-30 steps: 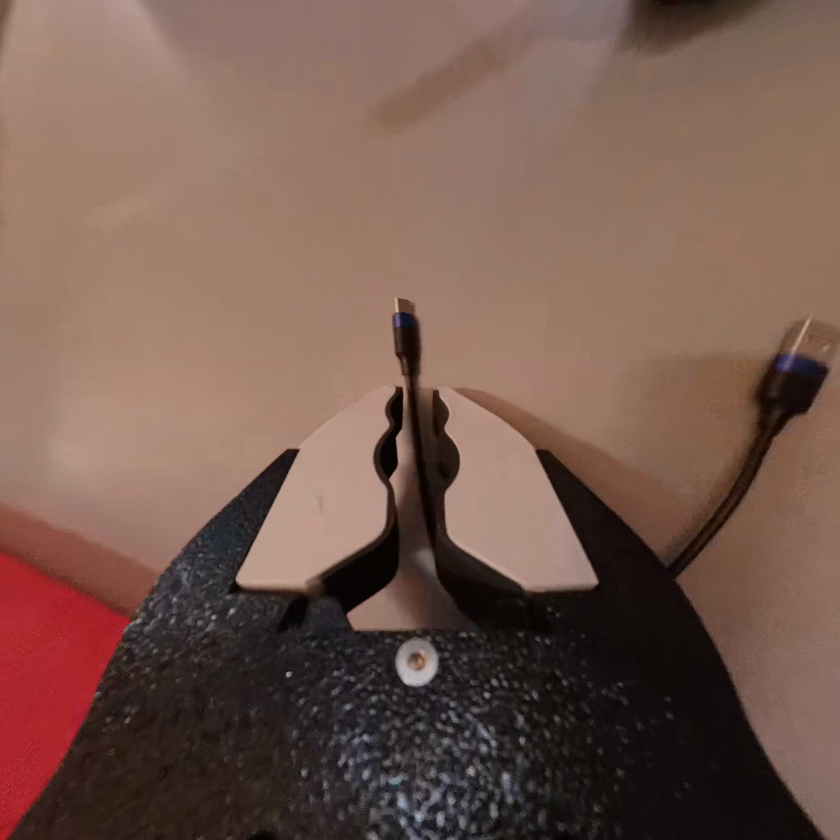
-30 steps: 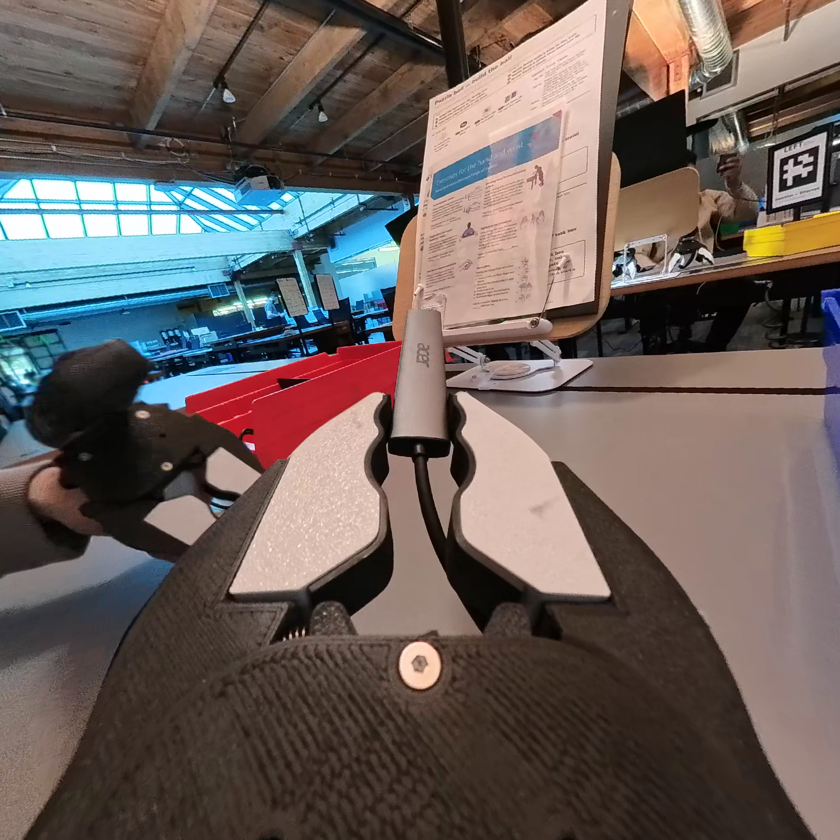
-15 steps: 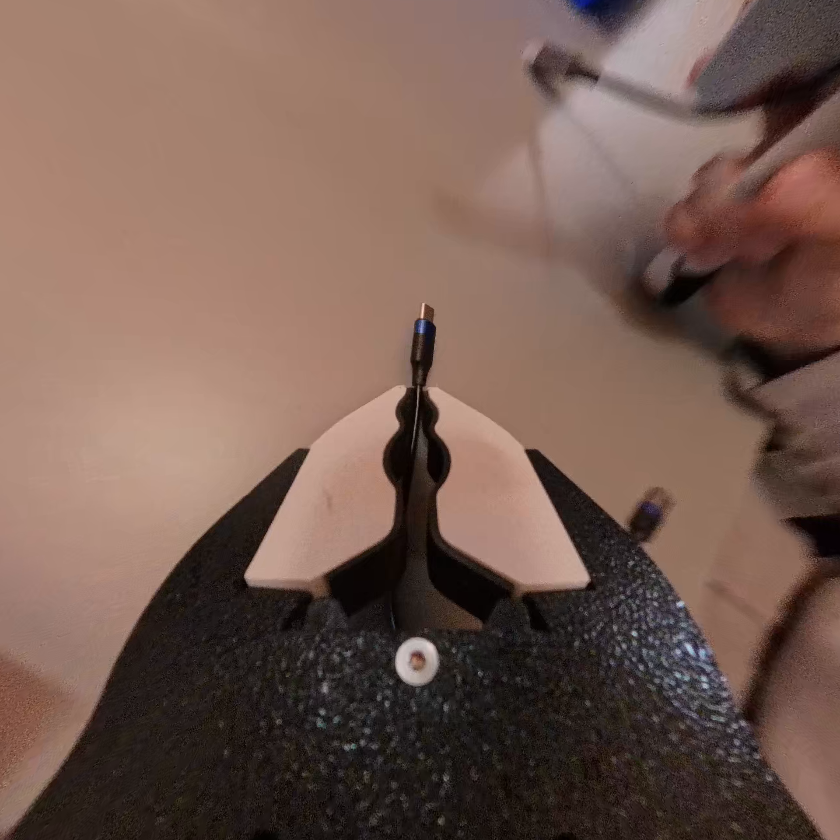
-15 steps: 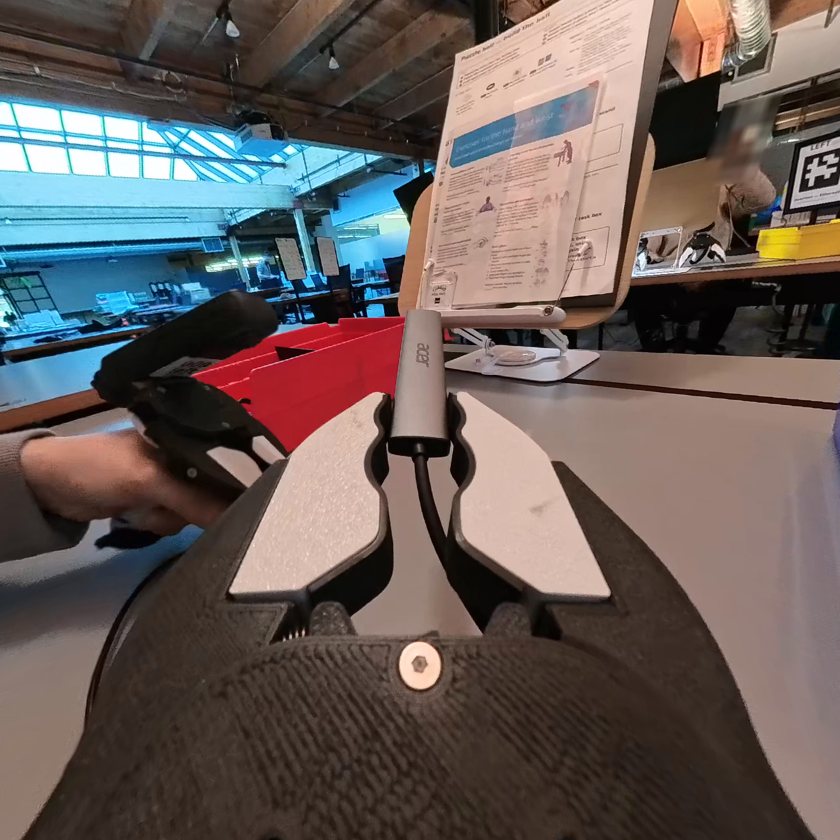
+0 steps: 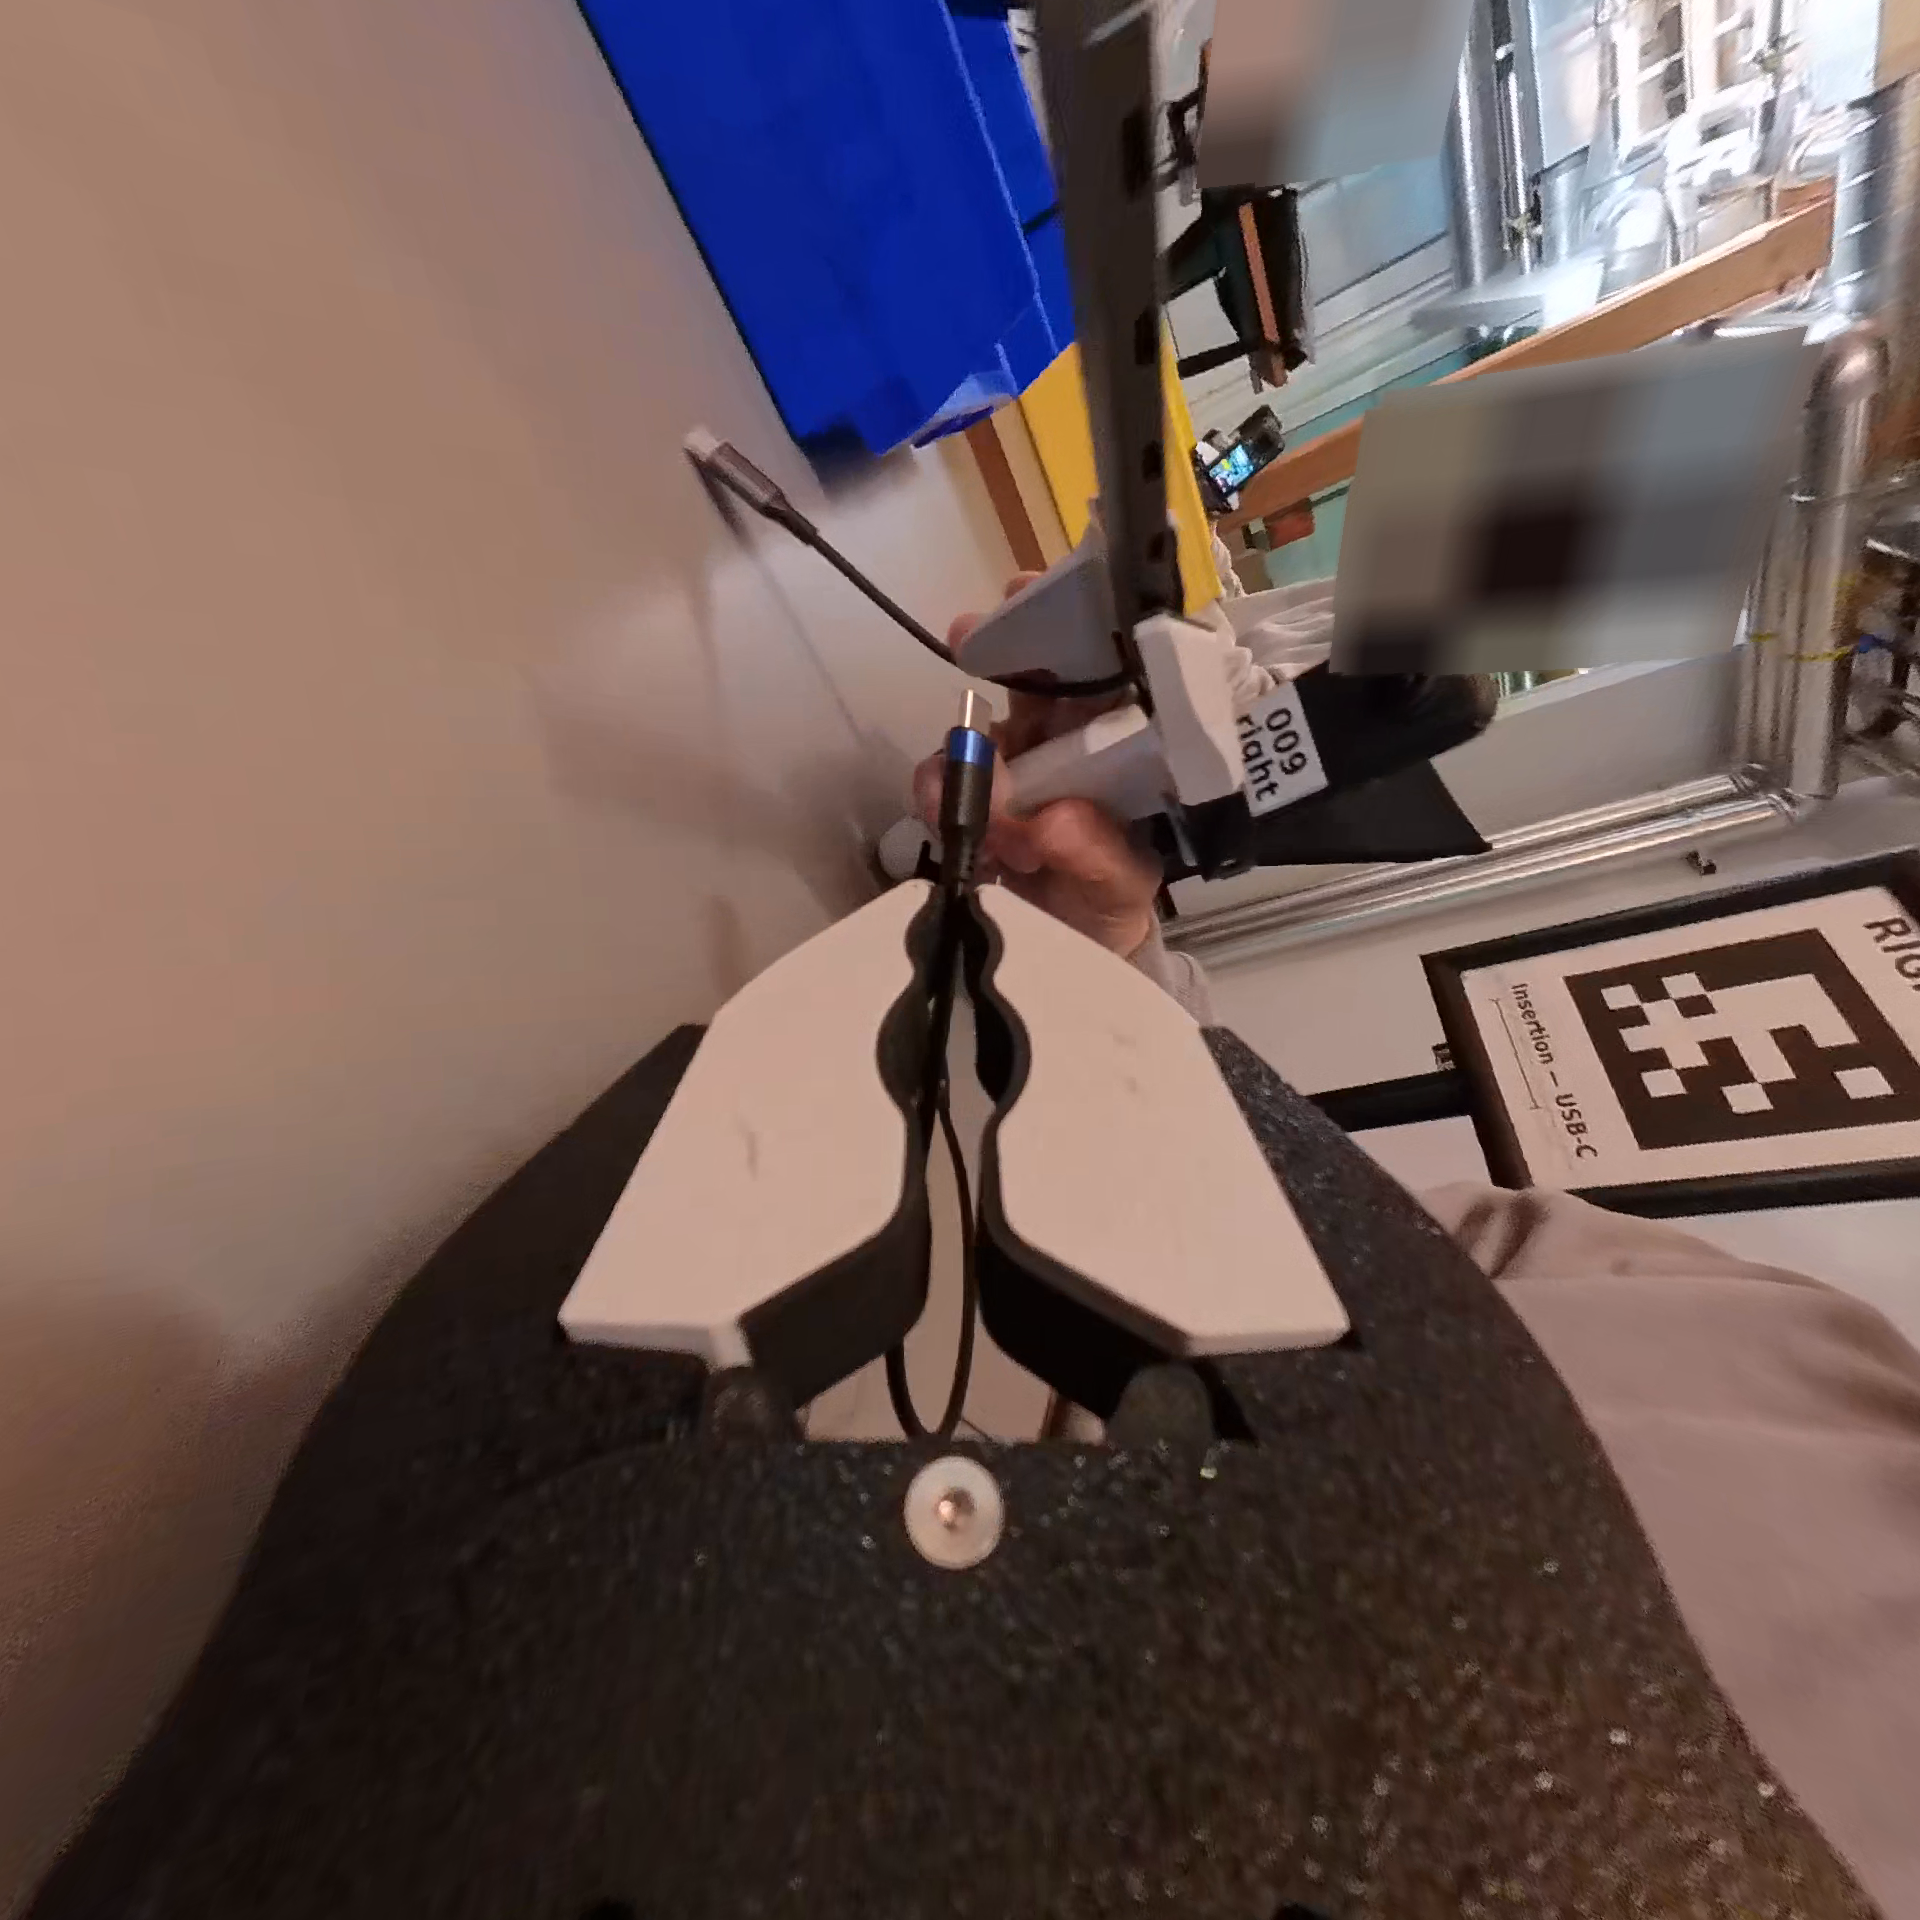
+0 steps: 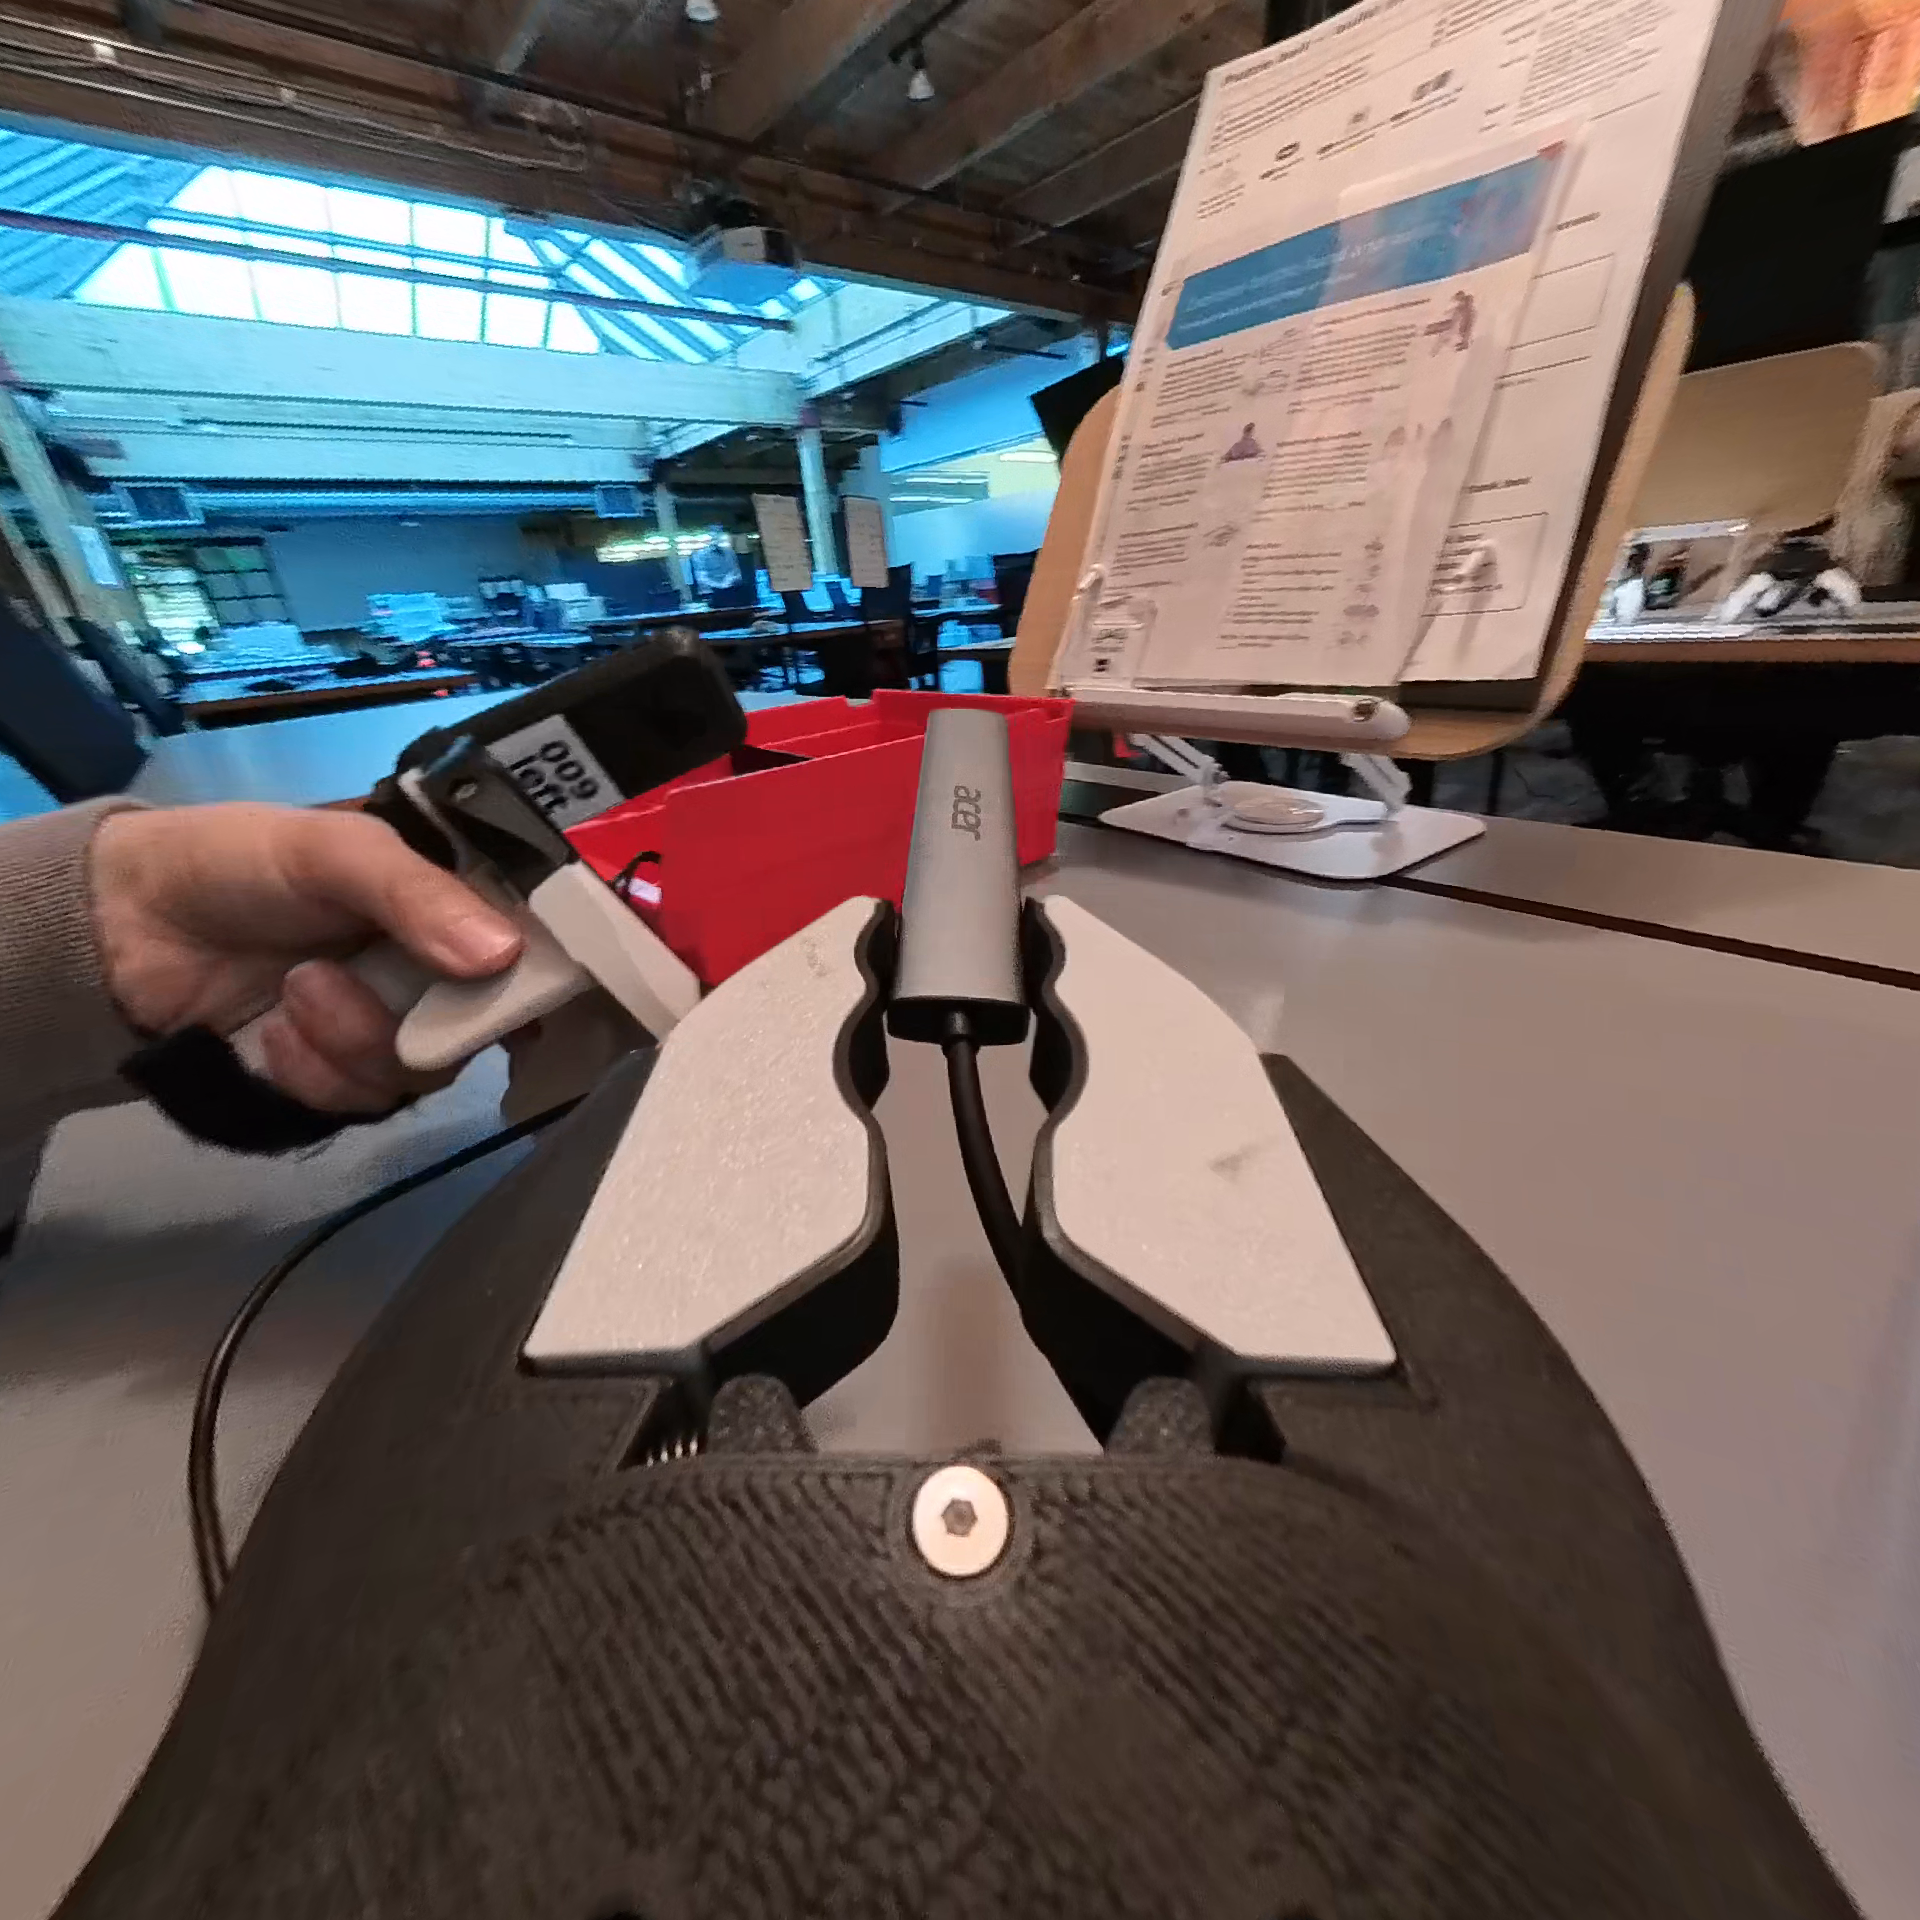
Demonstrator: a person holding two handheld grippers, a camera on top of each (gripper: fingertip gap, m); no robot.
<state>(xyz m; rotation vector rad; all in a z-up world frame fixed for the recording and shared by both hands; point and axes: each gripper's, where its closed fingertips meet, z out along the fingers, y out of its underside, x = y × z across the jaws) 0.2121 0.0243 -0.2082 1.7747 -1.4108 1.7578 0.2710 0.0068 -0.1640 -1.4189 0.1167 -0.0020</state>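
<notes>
My left gripper (image 5: 958, 906) is shut on a thin black cable. Its blue-ringed plug (image 5: 966, 764) sticks out past the fingertips, pointing toward the other gripper. My right gripper (image 6: 956, 920) is shut on the cable end of a slim grey hub (image 6: 954, 831), which stands out forward above the table. In the left wrist view the hub (image 5: 1117, 312) appears as a dark bar with side ports, held by the right gripper (image 5: 1081, 665). In the right wrist view the left gripper (image 6: 613, 961), in a hand, sits just left of the hub.
The hub's own lead ends in a plug (image 5: 727, 462) lying on the grey table (image 6: 1558, 1143). A red bin (image 6: 831, 821) and a document stand (image 6: 1351, 416) stand behind. A blue bin (image 5: 862, 208) and a framed marker sign (image 5: 1714, 1039) lie to the right. A black cable (image 6: 260, 1299) loops on the table. Tip to tip, the grippers are about 8 centimeters apart.
My left gripper has swung up from facing the table to facing the right gripper and hub, still holding the plug. It has come closer to the hub. The right gripper has kept its grip.
</notes>
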